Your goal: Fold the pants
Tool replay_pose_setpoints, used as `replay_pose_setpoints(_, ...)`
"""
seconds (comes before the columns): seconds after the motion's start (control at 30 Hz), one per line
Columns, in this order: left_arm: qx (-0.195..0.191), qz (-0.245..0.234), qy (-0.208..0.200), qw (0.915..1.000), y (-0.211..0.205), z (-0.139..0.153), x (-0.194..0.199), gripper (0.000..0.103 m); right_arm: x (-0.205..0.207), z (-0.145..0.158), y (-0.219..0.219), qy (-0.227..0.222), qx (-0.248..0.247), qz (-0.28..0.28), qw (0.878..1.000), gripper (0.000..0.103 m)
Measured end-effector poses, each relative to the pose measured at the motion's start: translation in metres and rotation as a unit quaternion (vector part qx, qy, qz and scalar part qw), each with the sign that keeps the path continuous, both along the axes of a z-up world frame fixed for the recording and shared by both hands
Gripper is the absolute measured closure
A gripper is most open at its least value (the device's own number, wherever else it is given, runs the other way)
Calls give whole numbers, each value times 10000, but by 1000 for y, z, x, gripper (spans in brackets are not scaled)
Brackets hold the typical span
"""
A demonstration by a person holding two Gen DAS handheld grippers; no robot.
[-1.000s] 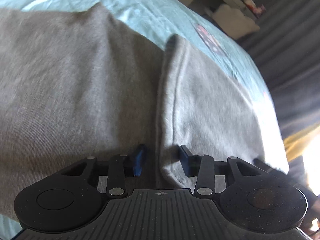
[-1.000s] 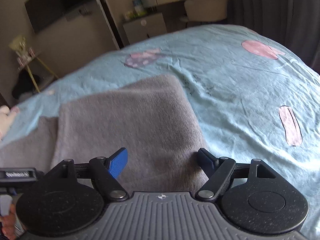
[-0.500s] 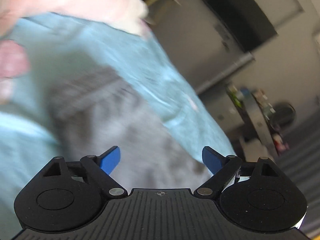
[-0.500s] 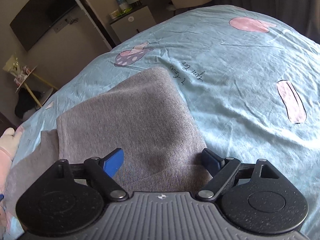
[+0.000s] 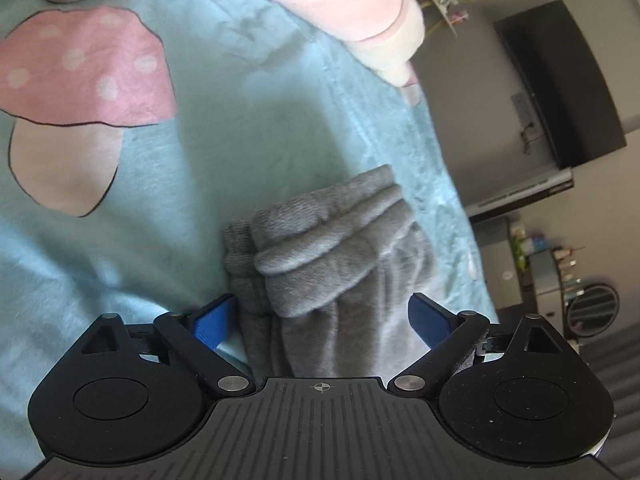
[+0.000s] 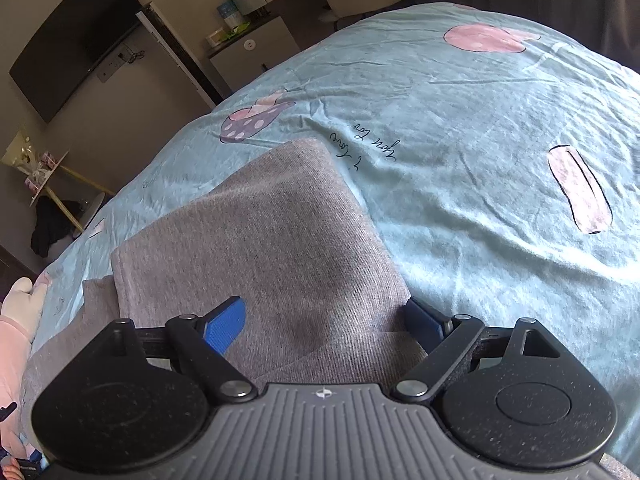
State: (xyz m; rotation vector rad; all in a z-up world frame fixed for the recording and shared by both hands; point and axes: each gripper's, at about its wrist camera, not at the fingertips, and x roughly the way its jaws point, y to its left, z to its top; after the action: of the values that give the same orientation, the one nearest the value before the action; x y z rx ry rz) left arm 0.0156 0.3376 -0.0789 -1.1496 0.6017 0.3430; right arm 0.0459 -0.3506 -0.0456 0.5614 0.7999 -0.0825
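Grey pants lie on a light blue bedsheet. In the left wrist view their ribbed, bunched end (image 5: 320,240) lies stacked in layers between the blue pads of my left gripper (image 5: 320,320), whose jaws stand wide apart around the cloth without pinching it. In the right wrist view the folded grey pants (image 6: 260,248) form a flat rectangle. My right gripper (image 6: 324,324) is open, its pads spread over the near edge of the fold.
The bedsheet (image 6: 480,160) has pink mushroom prints (image 5: 76,80). A person's pink sleeve (image 5: 340,4) hangs over the bed's far side. A wall television (image 6: 76,40), a cabinet (image 6: 252,52) and a small side table (image 6: 48,176) stand beyond the bed.
My left gripper has let go of the pants edge, opened wide and swung round to the bunched ribbed end. My right gripper has barely moved and stays open.
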Motion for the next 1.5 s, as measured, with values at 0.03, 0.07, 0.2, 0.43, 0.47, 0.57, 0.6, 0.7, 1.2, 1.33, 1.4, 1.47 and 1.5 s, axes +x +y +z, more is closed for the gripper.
replay_pose_setpoints(0.03, -54, 31, -58, 10000, 1, -4, 1, 7, 0, 0, 0, -20, 8, -12, 10000, 15)
replay_pose_setpoints(0.07, -91, 71, -171, 9998, 2, -5, 0, 7, -1, 0, 0, -42, 5, -20, 10000, 15)
replay_pose_setpoints(0.2, 21, -88, -184, 9998, 0, -6, 4, 7, 0, 1, 3, -69, -89, 4, 9999, 15)
replay_pose_setpoints(0.43, 723, -755, -441, 9935, -16, -3, -9, 6, 0, 2, 4, -170, -118, 51, 9998, 15)
replay_pose_setpoints(0.47, 866, -875, -441, 9914, -19, -3, -7, 5, 0, 3, 5, -192, -117, 71, 9997, 15)
replay_pose_setpoints(0.57, 897, -897, -302, 9915, -22, -1, 0, 5, 3, 2, 5, -162, -155, 72, 9997, 15)
replay_pose_setpoints(0.6, 797, -830, -258, 9930, -20, 0, 2, 5, 4, 2, 6, -158, -167, 71, 9997, 15)
replay_pose_setpoints(0.7, 583, -584, -71, 9966, -13, -1, 7, 38, 4, 3, 8, -166, -205, 48, 9996, 15)
replay_pose_setpoints(1.2, 2149, -1289, -846, 9644, -74, 93, 14, 72, -4, 7, 5, -385, -73, 7, 9992, 15)
replay_pose_setpoints(1.33, 2704, -1840, -1329, 9356, -133, 127, 22, 74, -4, 6, 3, -427, 23, -11, 9991, 15)
replay_pose_setpoints(1.4, 2961, -2189, -1511, 9174, -168, 137, 27, 74, -5, 6, 1, -456, 87, -14, 9989, 15)
replay_pose_setpoints(1.47, 3119, -2529, -1668, 9005, -205, 139, 32, 75, -6, 6, -1, -467, 137, -31, 9988, 15)
replay_pose_setpoints(1.5, 3144, -2736, -1727, 8925, -222, 138, 34, 75, -6, 5, -1, -470, 166, -30, 9988, 15)
